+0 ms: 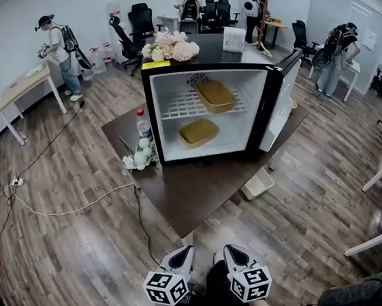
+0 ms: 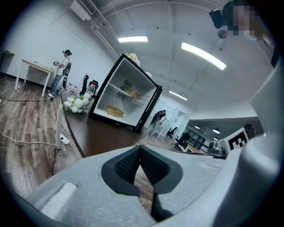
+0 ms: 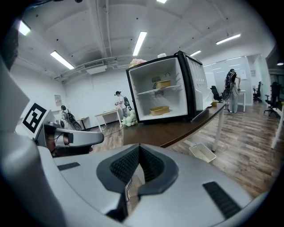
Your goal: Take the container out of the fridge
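A small black fridge (image 1: 158, 77) stands open on a dark table (image 1: 202, 189), its door (image 1: 282, 97) swung right. Inside, one tan container (image 1: 216, 94) sits on the wire shelf and a second tan container (image 1: 198, 132) lies on the fridge floor. Both show again in the left gripper view (image 2: 114, 111) and the right gripper view (image 3: 159, 109). My left gripper (image 1: 182, 257) and right gripper (image 1: 234, 254) are low in the head view, side by side, well short of the table. Both are shut with nothing between the pads (image 2: 140, 156) (image 3: 138, 155).
Pink flowers (image 1: 171, 47) and a white box (image 1: 233, 39) sit on the fridge top. A bottle (image 1: 144, 125) and white flowers (image 1: 139, 157) stand left of the fridge. A white bin (image 1: 257, 183) lies under the table. A cable (image 1: 60, 210) crosses the floor. Several people stand by desks and chairs behind.
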Demonstrator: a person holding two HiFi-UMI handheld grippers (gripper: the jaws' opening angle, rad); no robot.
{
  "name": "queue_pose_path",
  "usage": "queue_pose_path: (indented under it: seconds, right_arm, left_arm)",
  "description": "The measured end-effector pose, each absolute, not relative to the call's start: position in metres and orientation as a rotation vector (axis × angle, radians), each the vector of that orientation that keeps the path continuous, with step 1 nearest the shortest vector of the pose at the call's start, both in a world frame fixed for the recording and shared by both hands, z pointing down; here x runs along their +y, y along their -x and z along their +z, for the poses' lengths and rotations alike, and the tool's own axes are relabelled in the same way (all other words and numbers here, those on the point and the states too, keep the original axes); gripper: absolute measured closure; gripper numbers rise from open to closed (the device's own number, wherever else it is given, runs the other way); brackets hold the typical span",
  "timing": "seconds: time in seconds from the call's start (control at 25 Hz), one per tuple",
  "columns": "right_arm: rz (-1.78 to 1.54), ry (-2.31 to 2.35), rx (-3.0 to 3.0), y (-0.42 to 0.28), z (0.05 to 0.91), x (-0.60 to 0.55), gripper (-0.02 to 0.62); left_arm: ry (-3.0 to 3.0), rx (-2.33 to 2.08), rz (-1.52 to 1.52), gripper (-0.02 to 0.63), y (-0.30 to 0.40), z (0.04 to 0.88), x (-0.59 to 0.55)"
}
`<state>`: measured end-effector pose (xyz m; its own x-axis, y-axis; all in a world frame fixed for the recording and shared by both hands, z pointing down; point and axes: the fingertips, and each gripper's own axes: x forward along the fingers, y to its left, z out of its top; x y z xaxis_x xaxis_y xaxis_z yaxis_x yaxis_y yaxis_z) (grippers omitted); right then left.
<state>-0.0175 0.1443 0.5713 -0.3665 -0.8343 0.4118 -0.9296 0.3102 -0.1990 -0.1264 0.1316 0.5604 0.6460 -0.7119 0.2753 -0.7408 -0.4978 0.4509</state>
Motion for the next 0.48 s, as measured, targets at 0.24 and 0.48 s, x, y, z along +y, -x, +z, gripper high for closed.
queue_pose_path:
  seconds: [0.24, 0.48]
  right_arm:
    - [0.593, -1.587, -2.359, -0.004, 0.571, 0.085, 0.586]
    - [0.617, -1.575, -2.365, -0.036, 0.569, 0.031, 0.586]
  left_arm:
    - [-2.306, -1.163, 0.070, 0.598, 0.110, 0.563, 0.078]
    - [-2.305, -1.216, 0.063, 0.597, 0.083, 0.555, 0.022]
